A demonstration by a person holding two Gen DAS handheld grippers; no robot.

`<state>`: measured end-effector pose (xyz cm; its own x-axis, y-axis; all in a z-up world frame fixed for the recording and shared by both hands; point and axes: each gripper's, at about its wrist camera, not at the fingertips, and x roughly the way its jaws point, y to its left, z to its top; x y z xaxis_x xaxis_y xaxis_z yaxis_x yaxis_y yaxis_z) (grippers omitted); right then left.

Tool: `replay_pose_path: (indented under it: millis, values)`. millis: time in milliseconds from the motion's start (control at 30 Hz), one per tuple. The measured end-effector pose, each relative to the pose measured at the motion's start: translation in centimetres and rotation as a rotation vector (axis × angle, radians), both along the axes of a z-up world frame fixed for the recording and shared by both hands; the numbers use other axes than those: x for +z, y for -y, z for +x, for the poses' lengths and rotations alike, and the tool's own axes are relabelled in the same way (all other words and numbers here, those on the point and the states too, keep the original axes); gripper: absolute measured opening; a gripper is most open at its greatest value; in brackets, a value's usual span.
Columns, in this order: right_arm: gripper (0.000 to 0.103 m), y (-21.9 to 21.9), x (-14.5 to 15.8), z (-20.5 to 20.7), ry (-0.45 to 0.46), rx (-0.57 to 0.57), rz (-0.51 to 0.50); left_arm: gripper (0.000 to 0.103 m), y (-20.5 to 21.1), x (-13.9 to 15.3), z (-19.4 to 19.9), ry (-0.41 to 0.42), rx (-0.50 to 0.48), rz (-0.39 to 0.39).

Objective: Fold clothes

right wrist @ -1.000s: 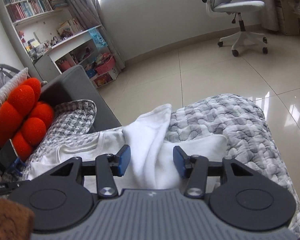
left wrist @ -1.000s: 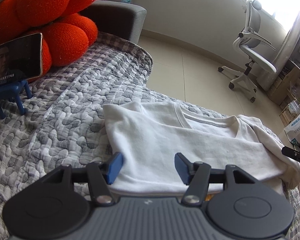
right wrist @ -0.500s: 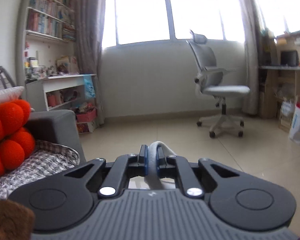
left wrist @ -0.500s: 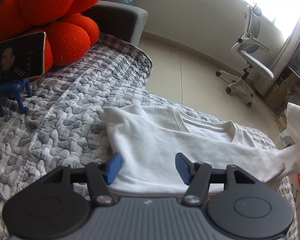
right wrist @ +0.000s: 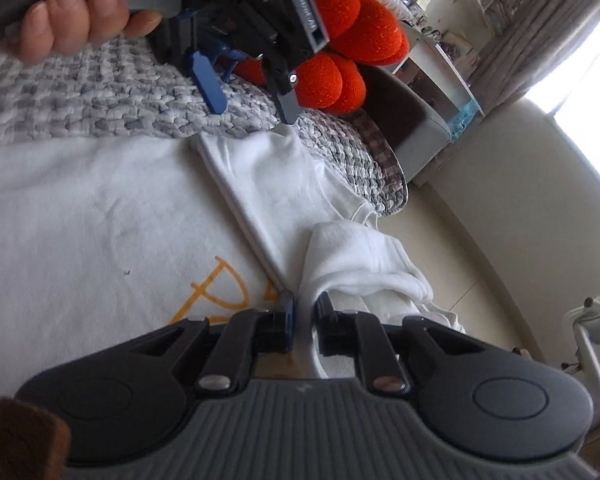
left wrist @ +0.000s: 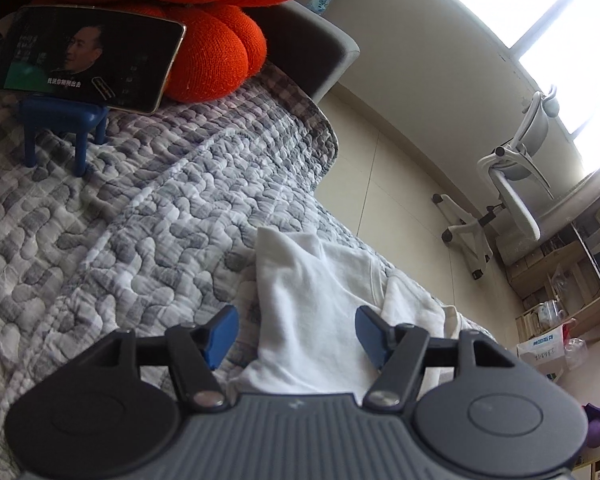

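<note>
Left wrist view: the left tongs (left wrist: 296, 334) hang over the white shirt (left wrist: 312, 300) on the grey quilt (left wrist: 140, 240), jaws apart and widening, nothing pinched. A phone (left wrist: 88, 56) on a blue stand leans against an orange cushion (left wrist: 216, 52); an office chair (left wrist: 512, 200) stands by the window.

Right wrist view: the right tongs (right wrist: 305, 320) have a fold of shirt cloth between the jaws, which are easing open. Only here do orange lettering (right wrist: 216, 292) and the person's hand (right wrist: 76, 20) on the left tool show.

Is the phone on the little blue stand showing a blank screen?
No, the phone propped on the blue plastic stand shows a video with subtitles.
</note>
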<state>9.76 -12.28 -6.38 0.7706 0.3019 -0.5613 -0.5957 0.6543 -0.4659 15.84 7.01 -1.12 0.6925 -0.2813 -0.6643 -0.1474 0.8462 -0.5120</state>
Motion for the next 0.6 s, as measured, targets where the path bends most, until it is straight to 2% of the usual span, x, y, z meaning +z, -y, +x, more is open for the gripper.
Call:
replay_pose_path:
  millis: [33,100,133,167,267,333,400,600]
  values:
    - [0.018,0.3,0.4,0.5,-0.019,-0.021,0.039,0.066,0.0,0.0,0.0,0.0,-0.001,0.001]
    - [0.032,0.7,1.1,1.6,-0.086,-0.069,0.149,0.066,0.0,0.0,0.0,0.0,-0.003,0.003]
    - [0.046,1.1,1.4,2.2,-0.131,-0.09,0.22,0.066,0.1,0.0,0.0,0.0,-0.004,0.004]
    - [0.05,1.6,1.7,2.8,-0.177,-0.111,0.296,0.066,0.1,0.0,0.0,0.0,-0.005,0.005]
    - [0.05,3.7,2.5,4.8,-0.34,-0.185,0.552,0.066,0.1,0.1,0.0,0.0,-0.008,0.009]
    - [0.05,5.1,2.7,6.0,-0.409,-0.254,0.683,0.066,0.1,0.1,0.0,0.0,-0.01,0.011]
    - [0.05,5.8,2.7,6.7,-0.455,-0.327,0.787,0.066,0.0,0.1,0.0,0.003,-0.012,0.011]
    - [0.05,8.3,1.8,7.8,-0.535,-0.497,1.0,0.066,-0.4,0.4,-0.2,0.012,-0.018,0.014]
